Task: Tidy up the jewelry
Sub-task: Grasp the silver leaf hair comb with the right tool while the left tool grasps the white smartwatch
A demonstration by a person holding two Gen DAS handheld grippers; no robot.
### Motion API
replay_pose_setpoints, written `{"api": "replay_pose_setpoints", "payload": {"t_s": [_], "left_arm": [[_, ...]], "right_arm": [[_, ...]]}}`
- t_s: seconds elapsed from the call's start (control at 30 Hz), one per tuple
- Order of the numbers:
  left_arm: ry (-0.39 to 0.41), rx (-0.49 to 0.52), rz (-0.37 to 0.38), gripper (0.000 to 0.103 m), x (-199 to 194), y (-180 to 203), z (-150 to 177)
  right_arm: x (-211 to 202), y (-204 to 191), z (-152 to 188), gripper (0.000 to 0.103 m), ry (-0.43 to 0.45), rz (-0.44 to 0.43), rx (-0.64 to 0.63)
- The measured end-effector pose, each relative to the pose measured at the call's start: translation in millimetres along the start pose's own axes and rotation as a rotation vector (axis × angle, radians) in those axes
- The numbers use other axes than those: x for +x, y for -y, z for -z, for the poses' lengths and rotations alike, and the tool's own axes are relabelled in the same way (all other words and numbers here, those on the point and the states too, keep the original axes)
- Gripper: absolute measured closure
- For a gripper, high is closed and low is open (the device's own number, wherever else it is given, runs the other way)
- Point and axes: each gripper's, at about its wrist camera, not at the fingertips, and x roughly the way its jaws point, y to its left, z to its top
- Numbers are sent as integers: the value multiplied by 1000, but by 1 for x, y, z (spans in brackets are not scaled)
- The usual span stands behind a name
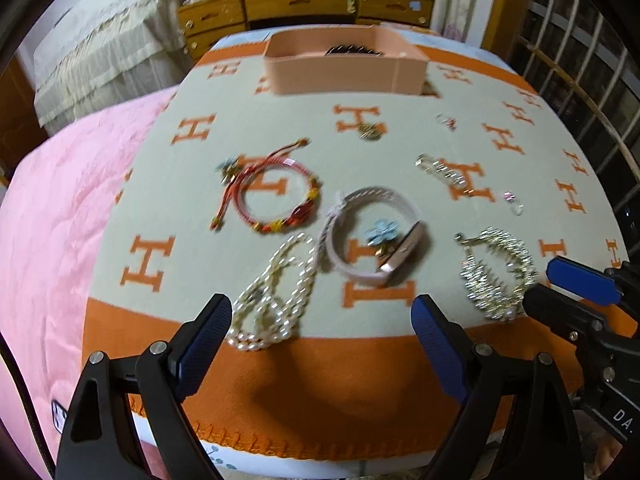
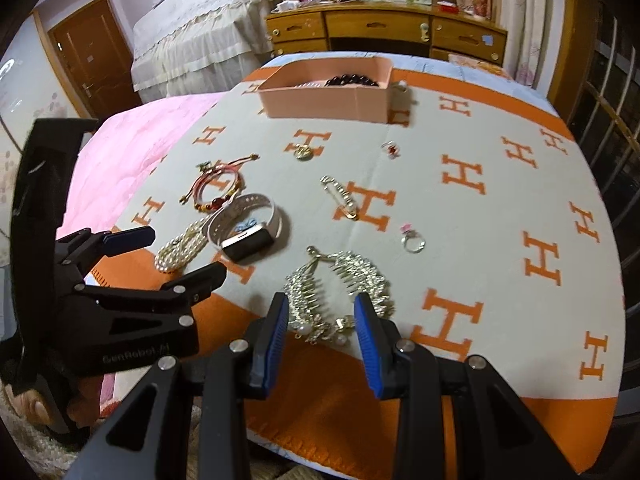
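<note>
A glittering rhinestone hair comb [image 2: 338, 288] lies curled on the blanket [image 2: 500, 208], the right gripper [image 2: 322, 336] jaws apart astride its six-o'clock end, the left gripper [image 1: 320, 344] jaws wide, empty.

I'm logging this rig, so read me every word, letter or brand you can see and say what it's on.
"H", repeated in orange: woven across the blanket.
"GenRobot.ai", faint: side of the left gripper body.
"DA.", cut off by the frame edge: right gripper body.
Items on the dresser: too small to read.

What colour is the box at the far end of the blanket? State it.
Pale peach-pink, plain with no pattern. The box shows best in the right wrist view, with dark beads inside.
</note>
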Motion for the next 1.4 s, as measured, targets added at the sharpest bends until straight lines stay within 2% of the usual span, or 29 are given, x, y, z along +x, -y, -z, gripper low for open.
{"api": "replay_pose_setpoints", "payload": {"t_s": [0.23,0.43,0.67,0.83,0.87,0.9,0.97,1.03,1.23,1.3,1.4], "left_arm": [[-28,-50,12,13,6,-18,5],[-31,-68,31,13,8,-26,4],[-18,-49,83,13,4,-24,-1],[6,20,98,14,4,-11,-9],[10,37,93,20,4,-8,-10],[12,57,85,30,5,-5,-12],[8,90,84,40,6,-1,-15],[3,132,88,45,8,5,-19],[30,318,40,69,1,38,-22],[22,360,33,80,2,46,-23],[-12,401,43,88,4,55,-25]], "right_arm": [[14,-14,-1,69,-50,-30,-61],[28,-20,-5,69,-85,-2,-115],[42,-26,-4,69,-123,34,-176],[43,-33,0,69,-102,64,-239],[42,-32,1,70,-99,64,-240],[41,-31,1,76,-96,62,-238],[40,-25,1,76,-95,38,-212],[38,-20,0,76,-92,26,-188],[33,-2,0,76,-78,-26,-115],[31,2,0,76,-72,-39,-101],[29,7,2,76,-62,-59,-84]]}}
